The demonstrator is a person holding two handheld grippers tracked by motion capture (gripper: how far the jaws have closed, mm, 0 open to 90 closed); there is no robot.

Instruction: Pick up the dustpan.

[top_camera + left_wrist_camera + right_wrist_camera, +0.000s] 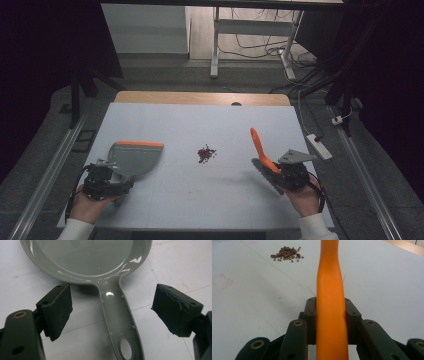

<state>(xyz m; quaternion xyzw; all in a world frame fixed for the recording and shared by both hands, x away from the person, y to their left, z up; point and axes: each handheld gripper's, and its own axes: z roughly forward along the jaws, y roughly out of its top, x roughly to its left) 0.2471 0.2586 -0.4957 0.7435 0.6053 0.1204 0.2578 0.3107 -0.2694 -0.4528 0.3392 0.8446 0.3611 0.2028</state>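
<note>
Near edge, right side: right gripper (286, 176), held in the person's right hand (304, 199), has its jaws pinched onto the orange handle (331, 302) of a hand brush (264, 159). In the right gripper view the handle runs straight up between both jaws, pads pressed to either side of it. From the high view the brush's long axis runs near-right to far-left: handle tip points away from the person and slightly left, raised off the table; the dark bristle head sits low by the gripper, near the table top. Handle smooth, bright orange, gently waisted.

Near edge, left side: left gripper (107, 184) in the left hand (89, 206), jaws spread wide. In the left gripper view the grey dustpan handle (117, 317) lies between the two pads without touching either. Handle points back toward the person, with an oval hang-hole at its end; pan mouth faces away, toward the far side of the table. Dustpan (136, 159) is glossy grey plastic with an orange strip along its front lip, lying flat on the white table (200, 200), left of centre.

Farther in, mid-table: a small heap of dark red beans (205, 153) mixed with tiny green ones, between dustpan and brush, well apart from both
</note>
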